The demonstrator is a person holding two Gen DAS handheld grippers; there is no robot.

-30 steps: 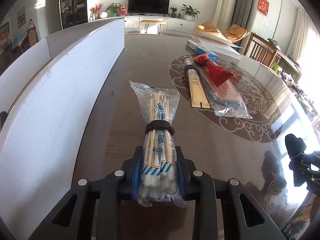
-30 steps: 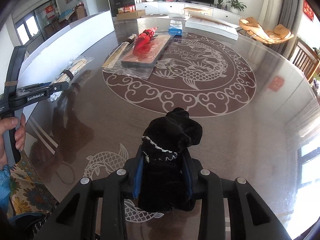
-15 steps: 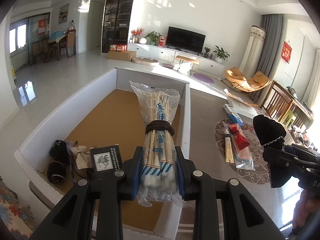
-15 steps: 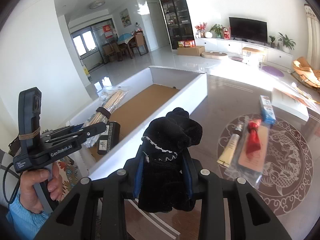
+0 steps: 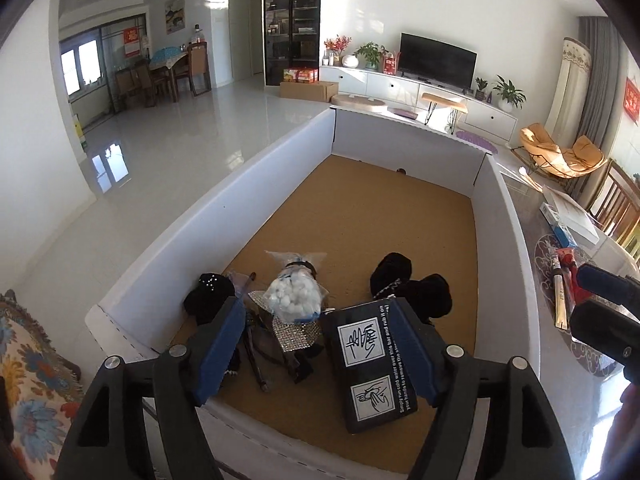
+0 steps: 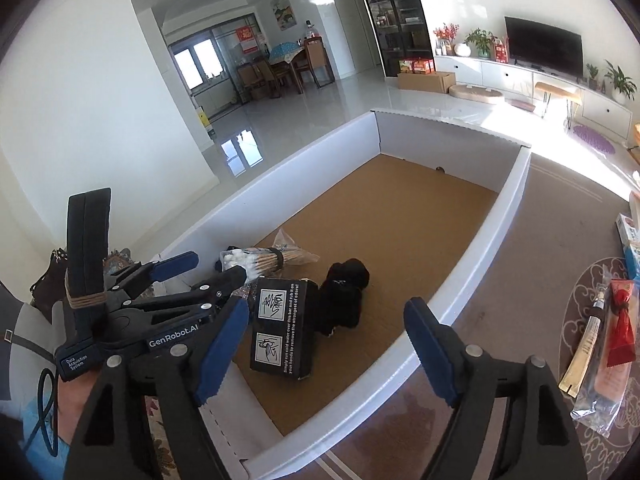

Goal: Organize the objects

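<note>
My left gripper (image 5: 316,344) hangs over the near end of a white-walled box (image 5: 240,176) with a brown floor, its jaws opening and nothing pressed between them. Below it, free of the pads, is the bag of cotton swabs (image 5: 294,300), swab heads toward the camera. My right gripper (image 6: 326,340) hovers over the same box (image 6: 480,256), jaws opening and empty. The black cloth bundle (image 6: 344,292) lies on the box floor beneath it, also visible as the black bundle (image 5: 400,284). The right wrist view shows the left gripper (image 6: 208,270) beside the swab bag (image 6: 256,260).
A black printed carton (image 5: 376,364) lies in the box near the front wall, with a sparkly item (image 5: 296,332) and another black piece (image 5: 208,296). On the table to the right lie a red item in a plastic bag (image 6: 616,328) and a chopstick sleeve (image 6: 584,352).
Both grippers swung from over the table to over the box and rose. Both jaws opened: the swab bag and the black cloth left them and are now in the box.
</note>
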